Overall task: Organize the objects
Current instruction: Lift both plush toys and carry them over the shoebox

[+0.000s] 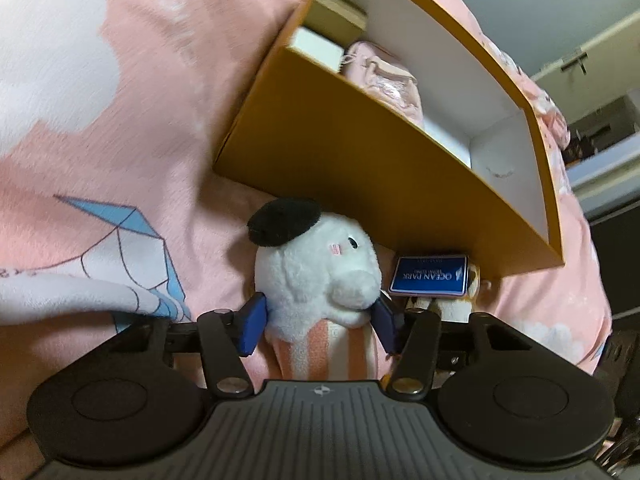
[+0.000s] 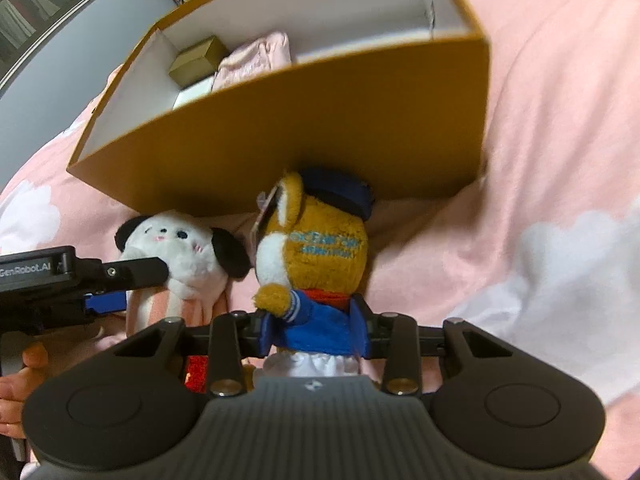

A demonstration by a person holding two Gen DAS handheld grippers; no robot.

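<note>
Jaws clamp white plush [image 1: 316, 268] and orange plush [image 2: 316, 256].

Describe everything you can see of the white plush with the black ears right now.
The white plush is a small fluffy dog-like toy with black floppy ears, dark eyes, pink cheek marks and a pink-and-white striped body. It lies on the pink blanket, head toward the orange box and right up against its wall. The left gripper straddles its neck, blue pads against the fur on both sides. The orange plush lies beside it.
</note>
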